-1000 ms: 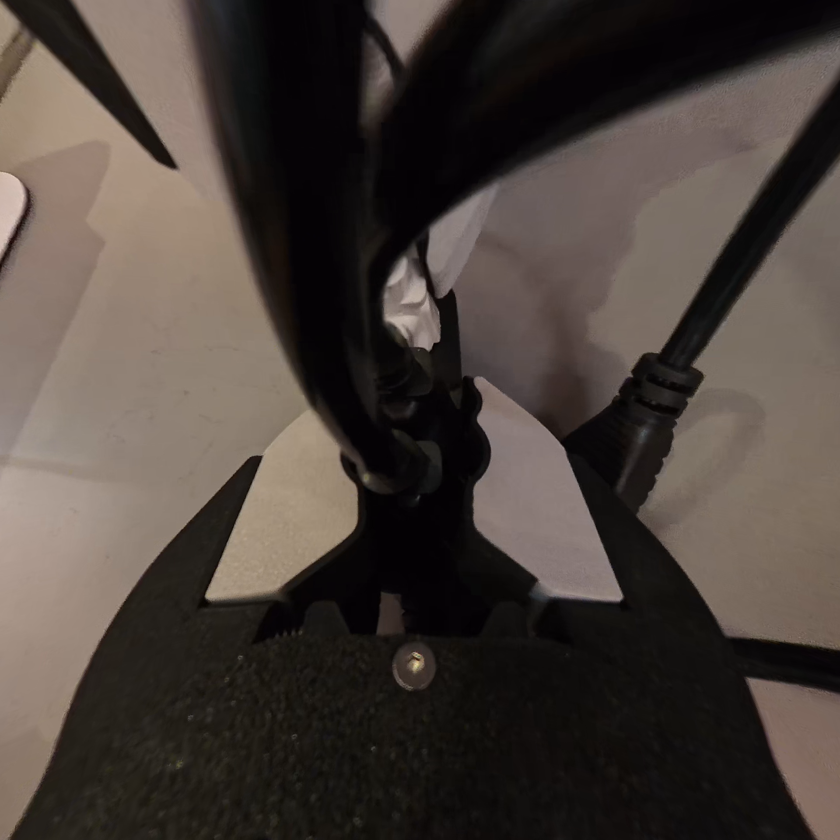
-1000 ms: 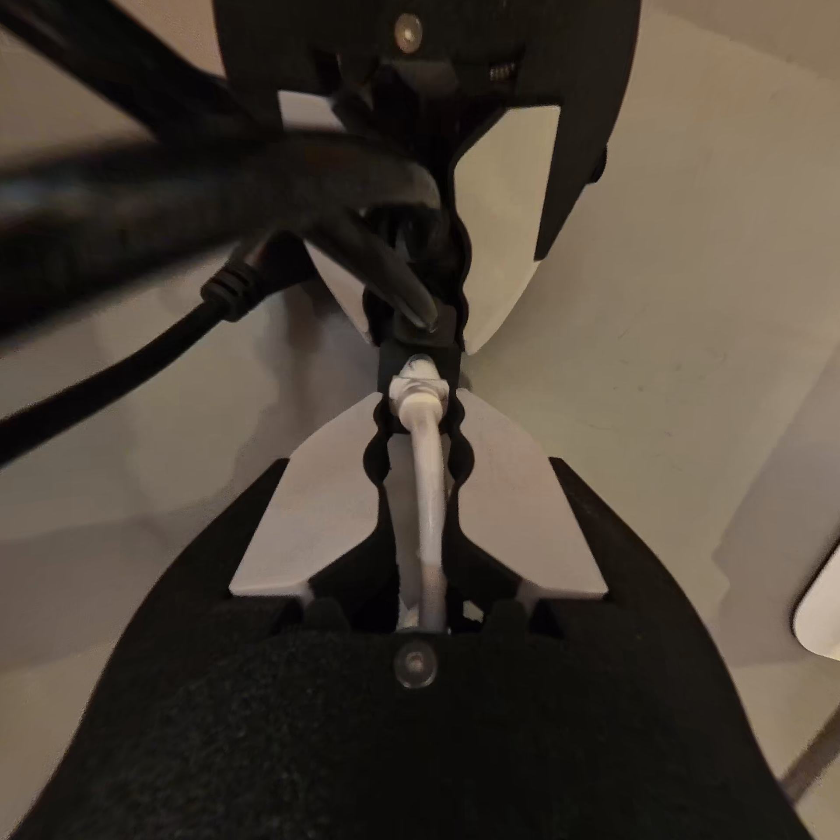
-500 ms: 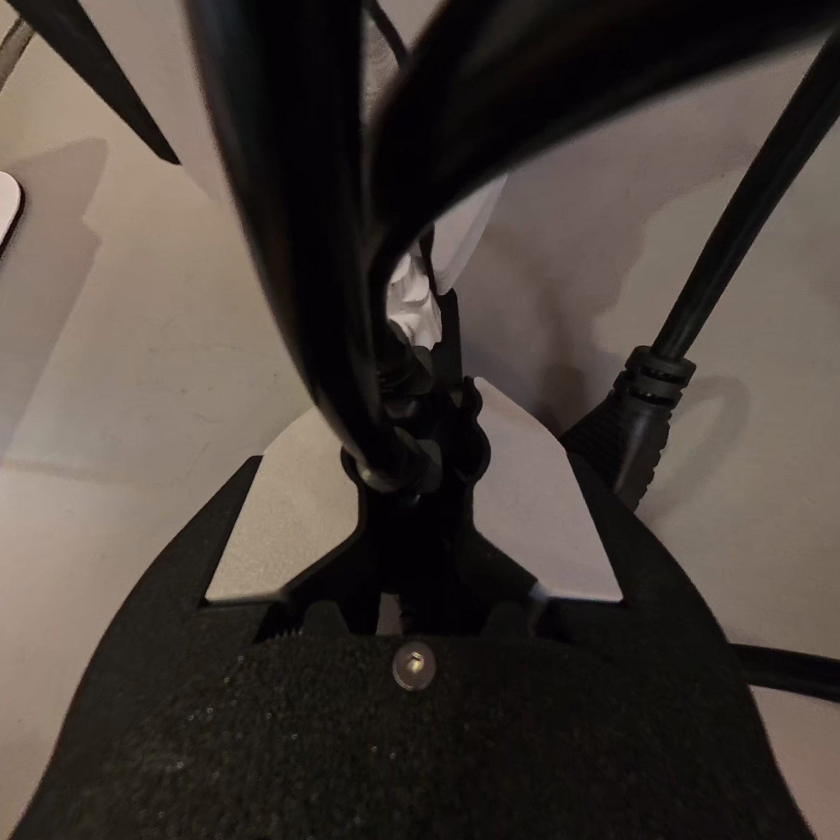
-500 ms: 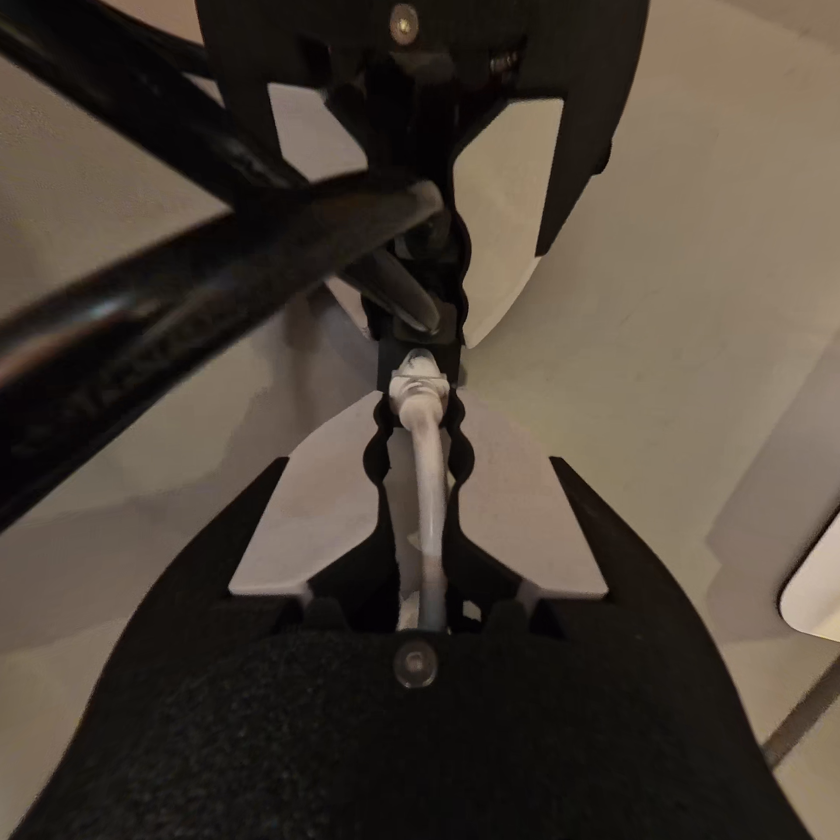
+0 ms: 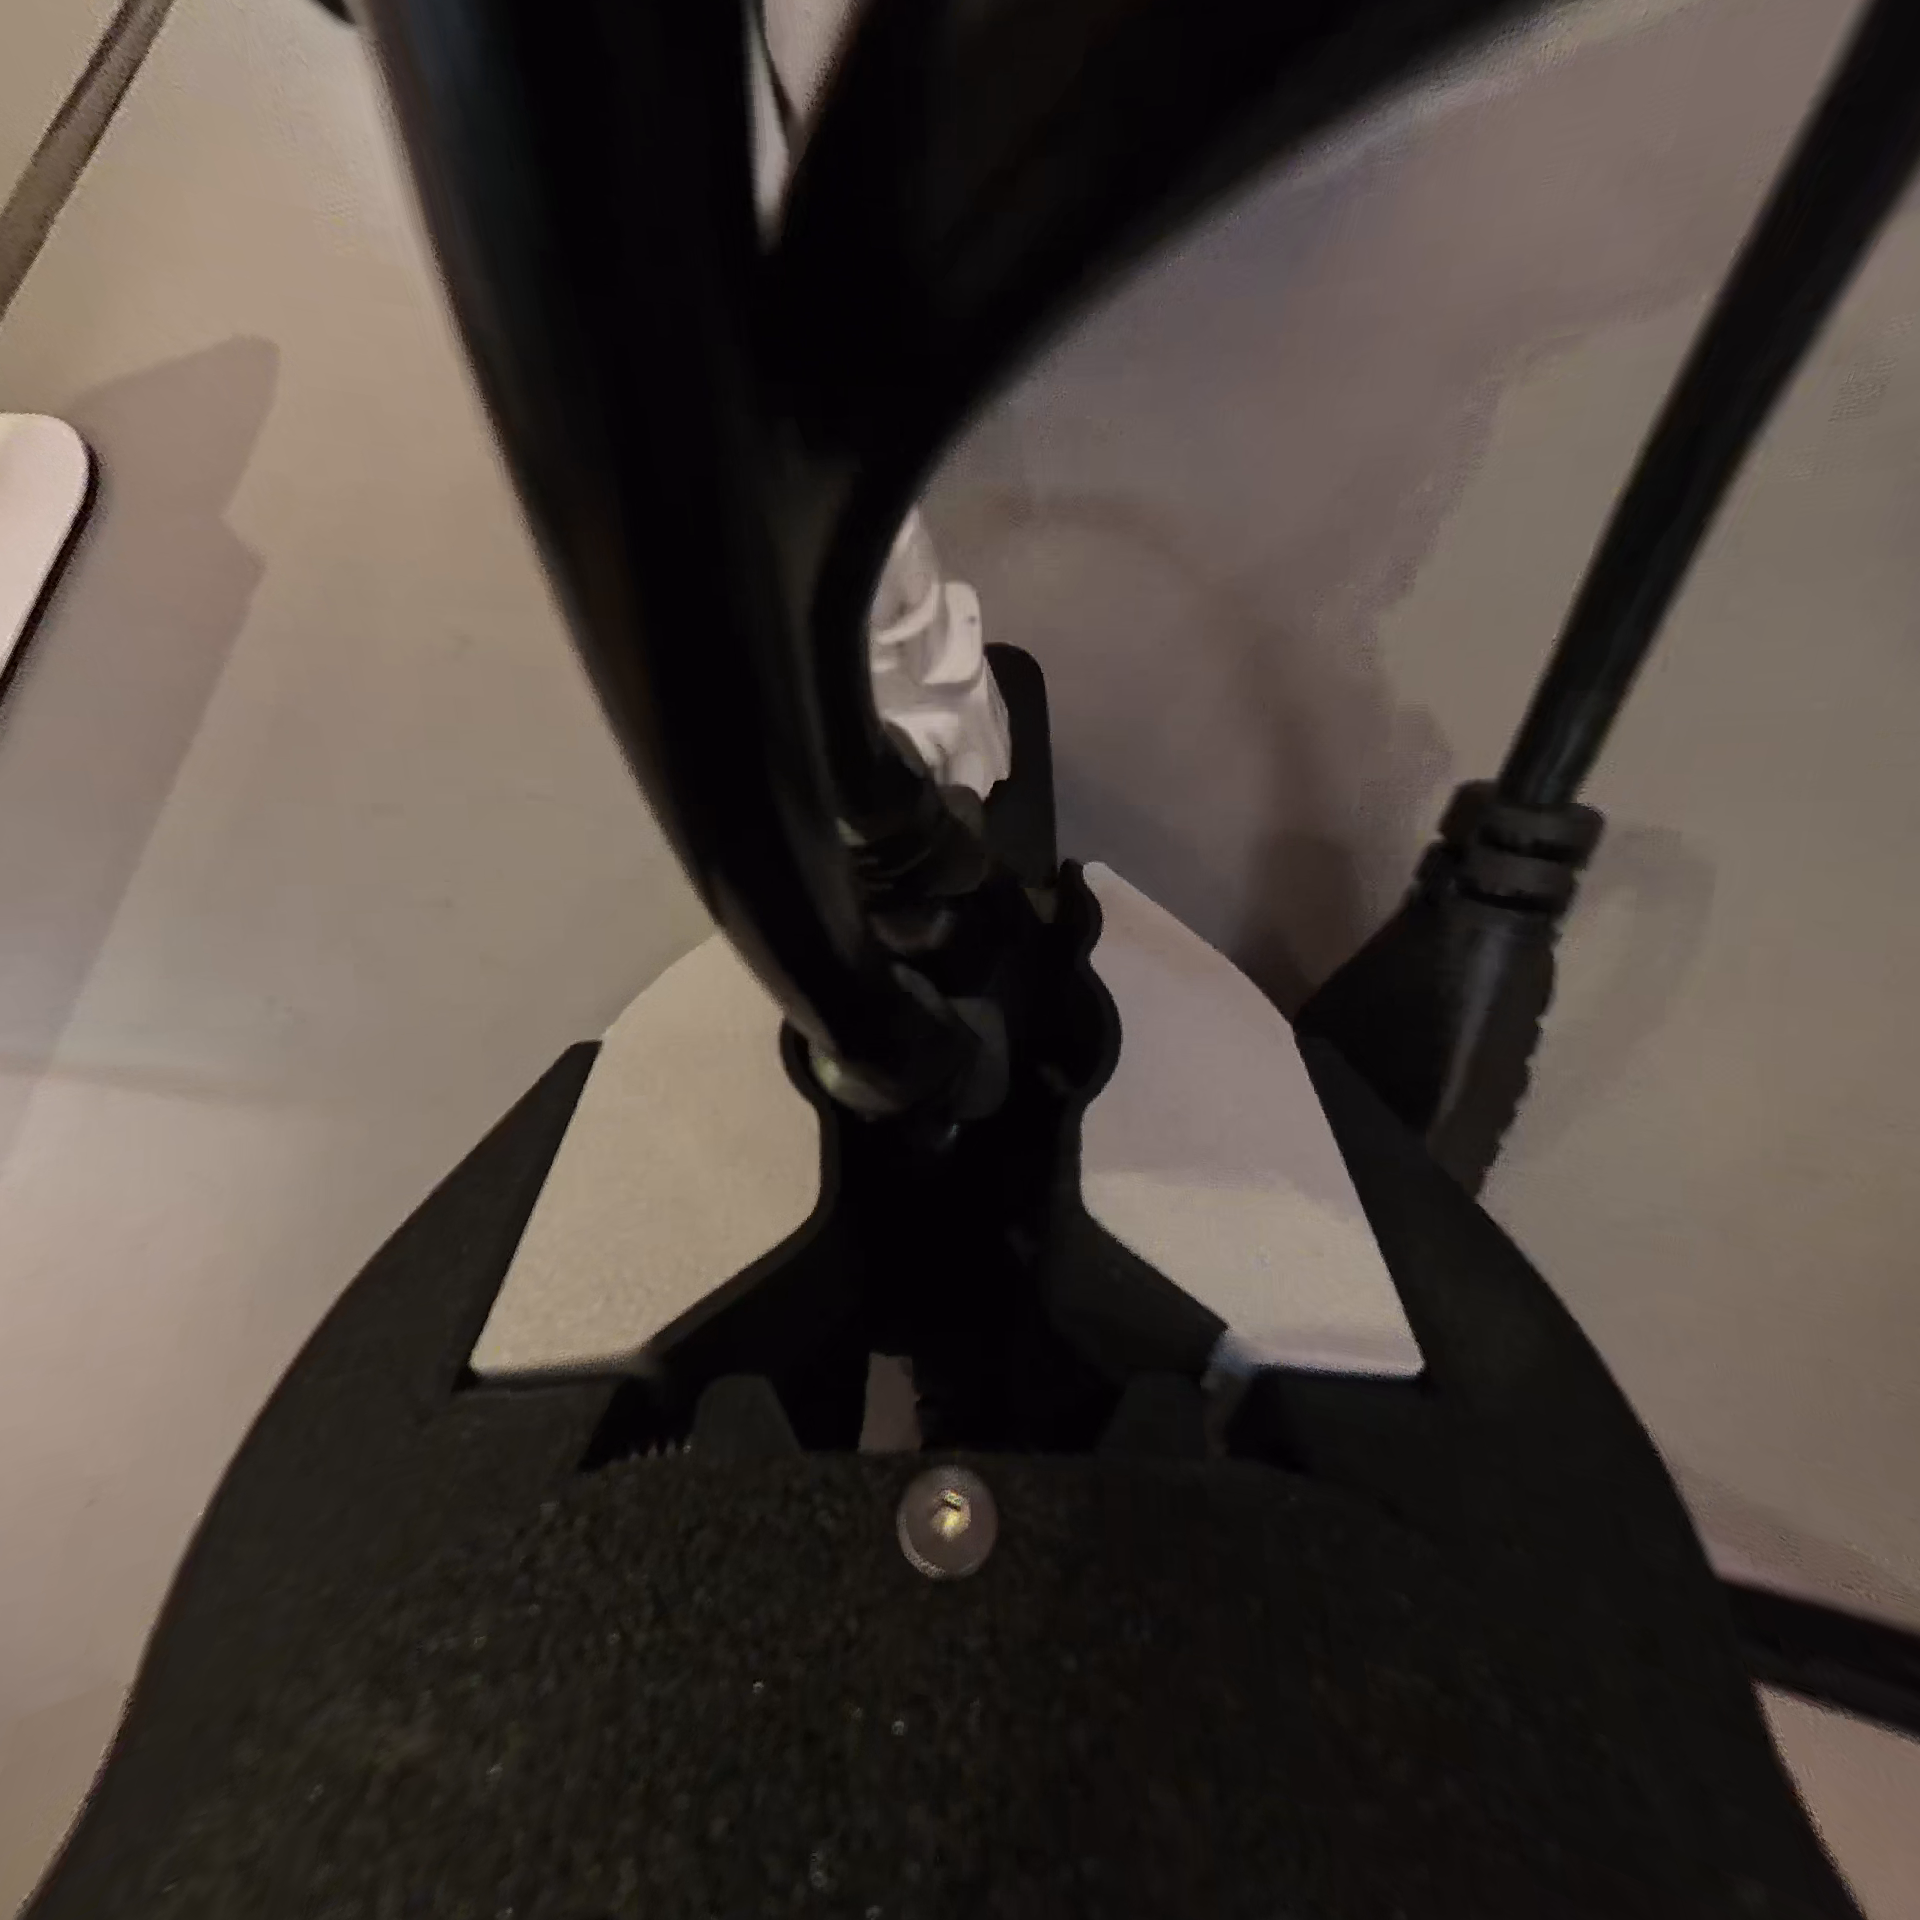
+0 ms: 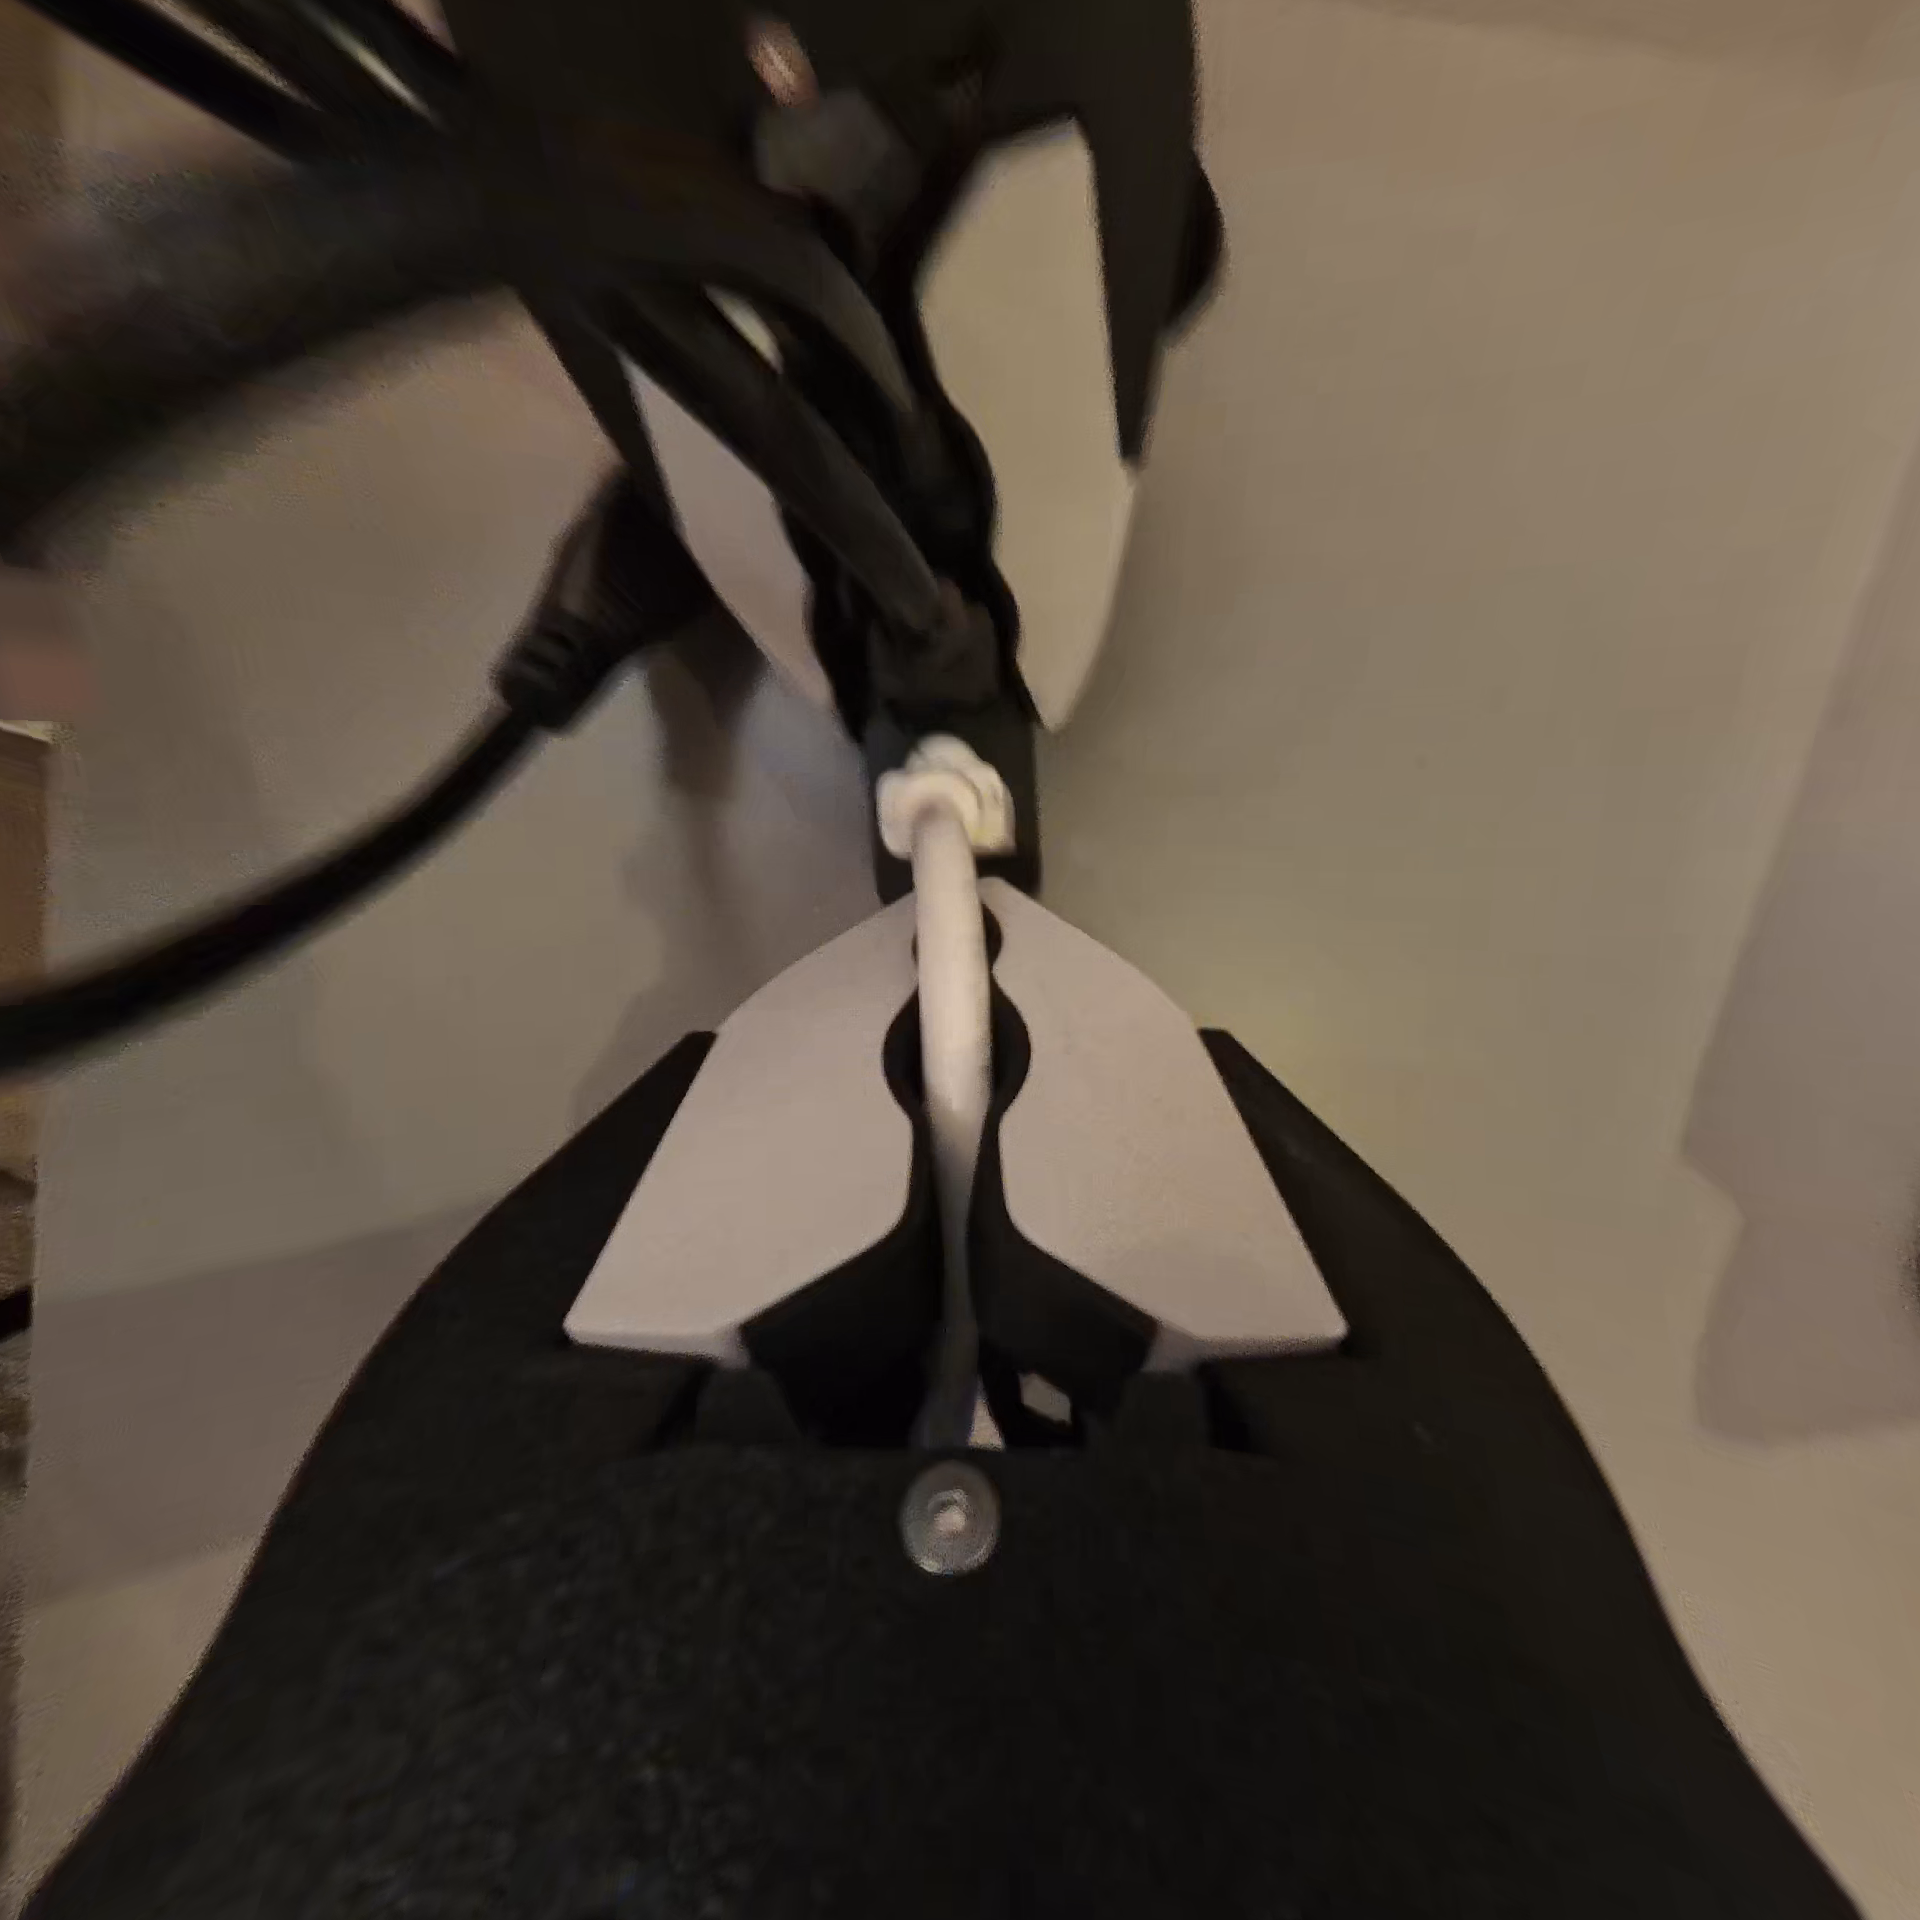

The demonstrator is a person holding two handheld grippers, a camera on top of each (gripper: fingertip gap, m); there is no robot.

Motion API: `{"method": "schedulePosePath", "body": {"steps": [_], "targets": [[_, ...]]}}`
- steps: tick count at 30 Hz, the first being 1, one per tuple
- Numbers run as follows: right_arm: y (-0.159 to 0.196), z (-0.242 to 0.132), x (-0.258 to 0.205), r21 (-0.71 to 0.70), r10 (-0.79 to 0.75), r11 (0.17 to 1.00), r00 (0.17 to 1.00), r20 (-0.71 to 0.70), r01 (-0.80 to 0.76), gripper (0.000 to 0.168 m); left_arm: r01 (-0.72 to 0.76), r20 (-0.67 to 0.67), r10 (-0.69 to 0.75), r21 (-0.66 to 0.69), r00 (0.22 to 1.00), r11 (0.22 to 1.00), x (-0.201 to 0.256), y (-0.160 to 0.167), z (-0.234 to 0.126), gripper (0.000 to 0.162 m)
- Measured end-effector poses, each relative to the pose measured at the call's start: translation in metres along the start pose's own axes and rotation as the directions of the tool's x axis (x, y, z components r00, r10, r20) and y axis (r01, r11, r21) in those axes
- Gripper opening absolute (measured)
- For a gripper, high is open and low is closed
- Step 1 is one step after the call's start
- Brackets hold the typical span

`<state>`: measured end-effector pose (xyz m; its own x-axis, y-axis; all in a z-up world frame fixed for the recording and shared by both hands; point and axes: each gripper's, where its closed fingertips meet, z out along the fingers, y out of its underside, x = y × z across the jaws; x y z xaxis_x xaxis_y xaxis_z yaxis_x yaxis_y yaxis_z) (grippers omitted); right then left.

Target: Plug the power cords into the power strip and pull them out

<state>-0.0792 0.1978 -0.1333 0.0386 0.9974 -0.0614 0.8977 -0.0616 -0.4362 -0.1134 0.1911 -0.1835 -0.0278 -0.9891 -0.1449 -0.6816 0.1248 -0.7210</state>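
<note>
In the left wrist view my left gripper [image 5: 940, 935] is shut on a black power cord [image 5: 665, 520] at its plug end, and the thick cord loops up across the view. A white cable connector [image 5: 935, 675] sits in a small black block [image 5: 1023, 748] just past the fingertips. In the right wrist view my right gripper [image 6: 961, 904] is shut on the thin white cable [image 6: 961, 1039], a little behind that white connector [image 6: 940, 795]. The left gripper [image 6: 935, 634] faces mine from the top, tilted, with black cords [image 6: 312, 260] trailing left. The joint inside the block is hidden.
A second black plug [image 5: 1486, 987] with its cord lies on the pale table [image 5: 260, 831] to the right of my left gripper; it also shows in the right wrist view [image 6: 582, 634]. A white rounded corner [image 5: 31, 520] shows at the left edge. Some 7 centimeters of space lies between my two pairs of fingers.
My right gripper has slid back from the white connector onto the thin cable and closed tighter. The left gripper now looks tilted and the black cords have swung.
</note>
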Motion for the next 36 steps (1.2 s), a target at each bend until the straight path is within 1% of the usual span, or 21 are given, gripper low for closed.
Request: {"method": "schedulePosePath", "body": {"steps": [1,2,5,7,8,13,14,15,16,17,19,21,23,24,27,29,30,31,32,34,36], "targets": [[-0.002,0.0,-0.004,-0.043,-0.08,0.996,0.996,-0.025,0.079,0.001,-0.015,-0.003,0.015,0.002,1.0,1.0,0.003,0.0,-0.001,0.043],[0.003,-0.001,-0.005,-0.072,-0.092,0.993,0.996,-0.018,0.091,0.001,-0.014,0.001,0.014,0.001,1.0,1.0,0.004,0.0,-0.001,0.042],[0.005,0.001,-0.007,-0.017,-0.003,1.0,1.0,0.027,0.003,0.003,0.001,-0.017,-0.001,0.007,1.0,1.0,0.004,0.0,-0.001,0.042],[0.001,0.004,-0.01,0.029,0.017,0.999,0.999,0.045,-0.018,0.014,-0.006,-0.018,0.006,0.011,1.0,1.0,0.004,-0.001,-0.001,0.042],[0.002,0.008,-0.007,0.033,0.037,0.999,0.999,0.036,-0.038,0.028,-0.006,-0.017,0.006,0.011,1.0,1.0,0.004,-0.001,-0.002,0.042],[-0.006,0.012,-0.005,0.107,0.054,0.992,0.996,0.064,-0.061,0.035,0.001,-0.014,0.0,0.013,1.0,1.0,0.004,-0.001,-0.002,0.042],[-0.005,0.011,-0.005,0.098,0.067,0.993,0.996,0.063,-0.073,0.037,0.001,-0.014,-0.001,0.013,1.0,1.0,0.004,-0.001,-0.002,0.042],[0.002,0.009,-0.001,0.032,0.091,0.995,0.996,0.022,-0.092,0.044,0.002,-0.014,-0.002,0.013,1.0,1.0,0.004,-0.001,-0.002,0.042],[0.006,0.001,0.002,-0.004,0.111,0.994,0.993,-0.037,-0.112,0.042,0.003,-0.014,-0.003,0.013,1.0,1.0,0.004,-0.001,-0.002,0.042],[0.003,-0.013,0.0,0.028,0.123,0.992,0.989,-0.078,-0.121,0.04,0.003,-0.014,-0.003,0.013,1.0,1.0,0.004,-0.001,-0.002,0.041],[-0.009,-0.042,-0.008,0.168,0.181,0.974,0.967,-0.181,-0.151,0.036,0.004,-0.017,-0.004,0.013,1.0,1.0,0.004,-0.001,-0.002,0.041],[-0.009,-0.059,-0.014,0.312,0.302,0.928,0.902,-0.308,-0.204,0.034,0.005,-0.021,-0.005,0.014,1.0,1.0,0.004,-0.001,-0.003,0.041],[-0.007,-0.05,-0.026,0.491,0.431,0.838,0.839,-0.331,-0.237,0.035,0.007,-0.027,-0.007,0.015,1.0,1.0,0.004,-0.001,-0.003,0.041],[-0.002,-0.035,-0.032,0.541,0.479,0.801,0.817,-0.322,-0.256,0.035,0.006,-0.03,-0.006,0.015,1.0,1.0,0.004,-0.001,-0.003,0.041],[0.012,0.014,-0.027,0.58,0.565,0.745,0.775,-0.285,-0.329,0.049,-0.002,-0.054,0.003,0.021,0.999,1.0,0.007,0.0,-0.005,0.041],[0.0,0.028,-0.02,0.636,0.539,0.699,0.825,-0.17,-0.326,0.045,-0.016,-0.075,0.018,0.023,0.997,1.0,0.01,0.0,-0.006,0.041],[-0.003,0.031,-0.019,0.625,0.501,0.707,0.858,-0.111,-0.332,0.037,-0.02,-0.081,0.022,0.024,0.996,1.0,0.011,0.0,-0.006,0.041],[-0.012,0.029,-0.021,0.638,0.428,0.711,0.902,-0.06,-0.295,0.036,-0.025,-0.087,0.027,0.026,0.996,0.999,0.011,0.001,-0.006,0.041],[-0.019,0.021,-0.015,0.679,0.393,0.692,0.917,-0.073,-0.243,0.033,-0.029,-0.094,0.031,0.028,0.995,0.999,0.011,0.001,-0.007,0.041],[-0.023,0.018,-0.012,0.688,0.297,0.709,0.951,-0.09,-0.156,0.024,-0.027,-0.098,0.03,0.029,0.995,0.999,0.011,0.001,-0.007,0.041],[-0.024,0.018,-0.012,0.689,0.265,0.706,0.963,-0.039,-0.166,0.024,-0.022,-0.093,0.025,0.029,0.995,0.999,0.01,0.001,-0.007,0.041]]}}
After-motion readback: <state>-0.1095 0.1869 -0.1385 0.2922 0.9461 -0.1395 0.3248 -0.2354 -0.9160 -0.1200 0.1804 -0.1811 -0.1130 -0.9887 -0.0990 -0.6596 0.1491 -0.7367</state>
